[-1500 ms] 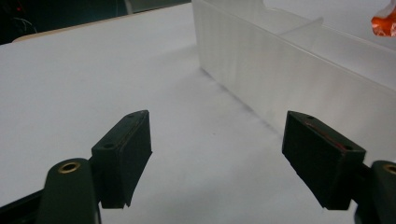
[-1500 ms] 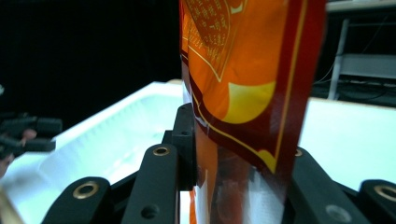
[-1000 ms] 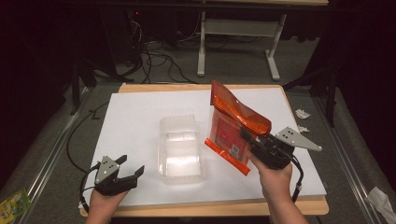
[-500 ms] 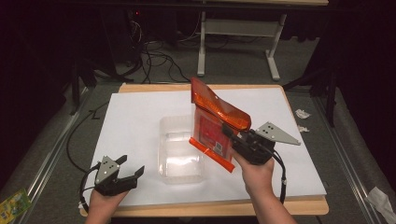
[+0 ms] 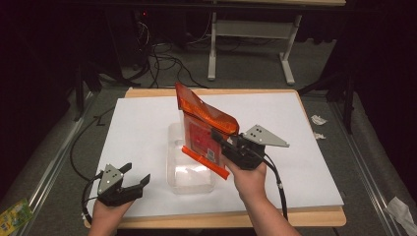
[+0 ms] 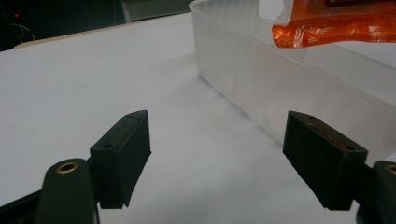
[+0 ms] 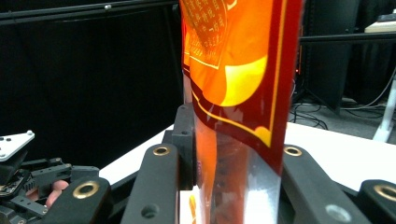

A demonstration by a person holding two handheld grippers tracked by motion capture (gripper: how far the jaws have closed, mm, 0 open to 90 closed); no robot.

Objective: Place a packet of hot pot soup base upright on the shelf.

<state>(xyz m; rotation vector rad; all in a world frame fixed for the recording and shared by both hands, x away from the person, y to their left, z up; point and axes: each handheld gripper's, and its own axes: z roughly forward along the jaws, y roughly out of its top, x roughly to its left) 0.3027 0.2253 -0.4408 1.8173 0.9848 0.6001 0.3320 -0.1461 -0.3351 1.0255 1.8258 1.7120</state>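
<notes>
My right claw (image 5: 222, 143) is clenched on the orange pouch (image 5: 204, 129), which hangs just over the clear tub (image 5: 189, 178) below it. My left claw (image 5: 133, 178) rests released beside the tub. Next, I judge, I lower and let go.

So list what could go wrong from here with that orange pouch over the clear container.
1. The right tongs pinch the orange pouch at one edge only, tilted above the clear container; it could swing or slip and land outside.
2. The pouch looks taller than the container is deep, so it may catch on the rim or stick out.
3. The container is light and nothing holds it: the left tongs sit open beside it, so a push might slide it across the white sheet.
</notes>
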